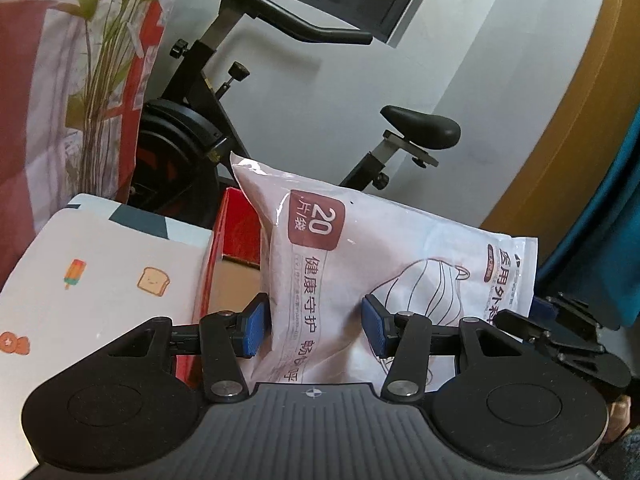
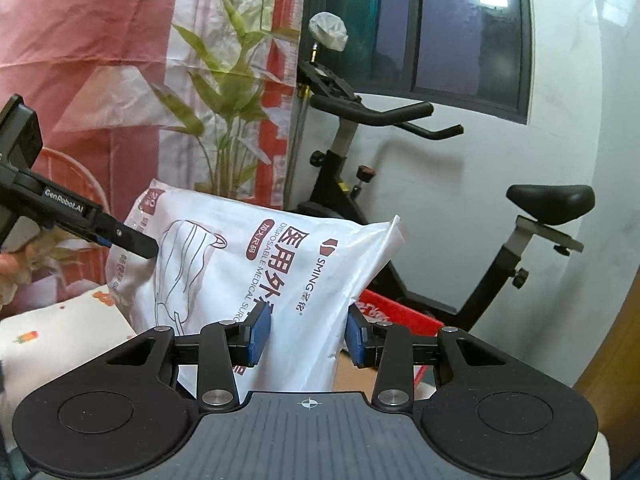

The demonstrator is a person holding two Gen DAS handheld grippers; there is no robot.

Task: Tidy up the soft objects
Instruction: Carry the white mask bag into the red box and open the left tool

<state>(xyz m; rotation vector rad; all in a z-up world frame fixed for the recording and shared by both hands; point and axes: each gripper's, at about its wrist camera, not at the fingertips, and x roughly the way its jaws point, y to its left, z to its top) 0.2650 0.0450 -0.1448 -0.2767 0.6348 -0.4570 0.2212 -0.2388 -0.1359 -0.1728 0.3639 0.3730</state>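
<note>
A white plastic pack of surgical masks (image 1: 360, 264) with brown labels and Chinese print is held up in the air by both grippers. My left gripper (image 1: 316, 328) is shut on its left part, blue pads pressing both sides. My right gripper (image 2: 306, 334) is shut on the other end of the pack (image 2: 280, 272). The right gripper shows at the right edge of the left wrist view (image 1: 560, 332). The left gripper's finger shows at the left of the right wrist view (image 2: 132, 240). Below the pack sits an open red cardboard box (image 1: 236, 236), also in the right wrist view (image 2: 396, 312).
A white cloth with cartoon prints (image 1: 92, 288) covers a surface on the left. A black exercise bike (image 2: 400, 200) stands behind against a white wall. A plant wrapped in red and white plastic (image 2: 224, 92) stands at the left. A wooden door (image 1: 568, 128) is on the right.
</note>
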